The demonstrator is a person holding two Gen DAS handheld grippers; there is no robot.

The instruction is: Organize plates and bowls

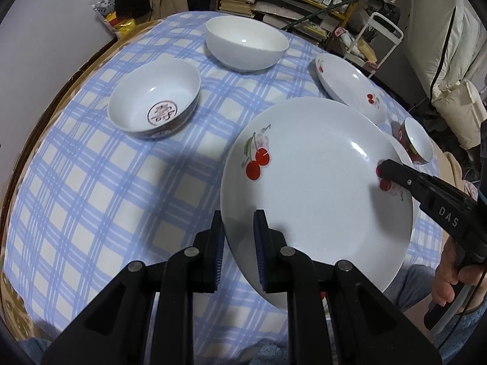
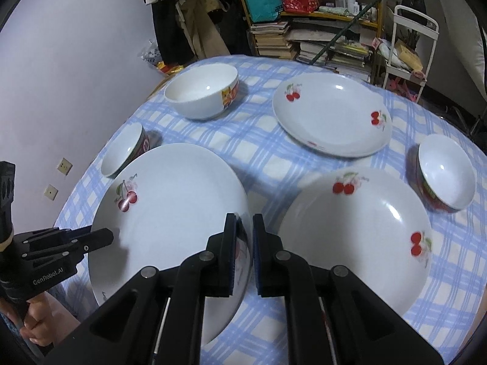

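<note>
A white cherry-print plate is held lifted and tilted above the checked tablecloth. My left gripper is shut on its near-left rim. My right gripper is shut on its opposite rim; the same plate shows in the right wrist view. A second cherry plate lies on the cloth just right of it, and a third lies farther back. The right gripper also shows in the left wrist view.
A bowl with a red character and a large white bowl stand at the back left. A small red-sided bowl stands at the right, another behind the held plate. Shelves with books stand beyond the table.
</note>
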